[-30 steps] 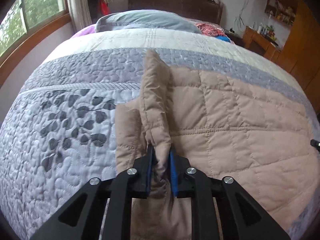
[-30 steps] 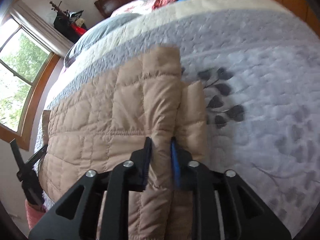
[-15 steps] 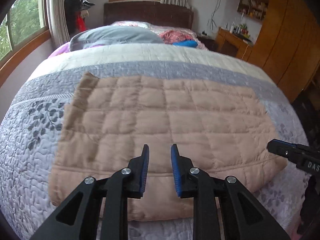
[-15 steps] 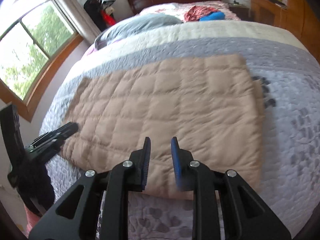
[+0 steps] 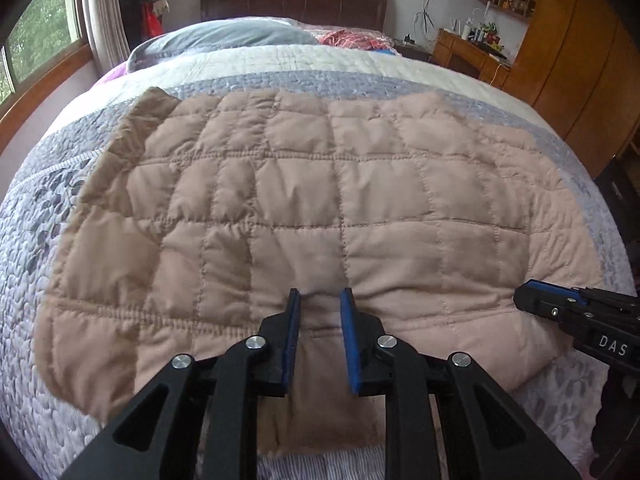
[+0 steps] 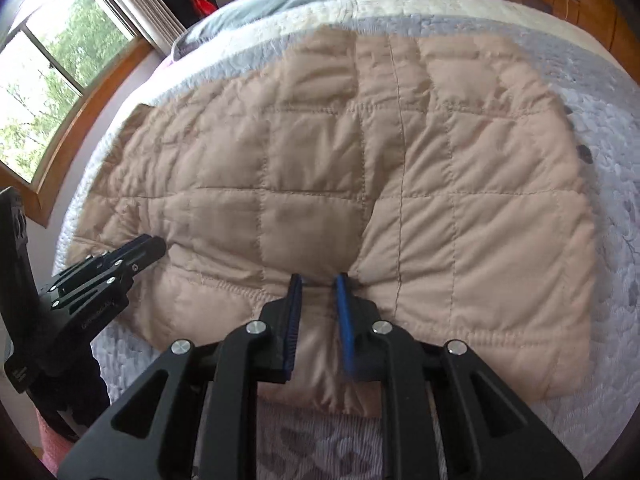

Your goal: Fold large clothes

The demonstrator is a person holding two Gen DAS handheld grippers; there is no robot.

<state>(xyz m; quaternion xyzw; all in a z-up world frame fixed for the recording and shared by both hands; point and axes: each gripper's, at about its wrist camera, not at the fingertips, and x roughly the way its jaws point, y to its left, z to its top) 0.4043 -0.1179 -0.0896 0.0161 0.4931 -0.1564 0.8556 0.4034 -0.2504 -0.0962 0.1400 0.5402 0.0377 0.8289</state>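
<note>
A tan quilted garment point(image 5: 320, 208) lies folded and spread flat on the bed; it also fills the right wrist view point(image 6: 380, 184). My left gripper point(image 5: 320, 300) sits at its near edge with a pinch of the fabric between the blue pads, jaws narrowly apart. My right gripper point(image 6: 319, 282) stands the same way at the near edge, fabric bunched between its pads. Each gripper shows in the other's view: the right one at the far right point(image 5: 576, 316), the left one at the left point(image 6: 108, 272).
The bed has a grey-lilac quilted cover with a leaf pattern point(image 5: 36, 216). A grey pillow point(image 5: 224, 40) and red clothes point(image 5: 352, 38) lie by the dark headboard. A window point(image 6: 44, 76) is left, wooden cabinets point(image 5: 580, 60) right.
A second ago both grippers held folded edges of the garment. They let go, drew back, and now have come down onto its near edge, with fabric bunching between the pads.
</note>
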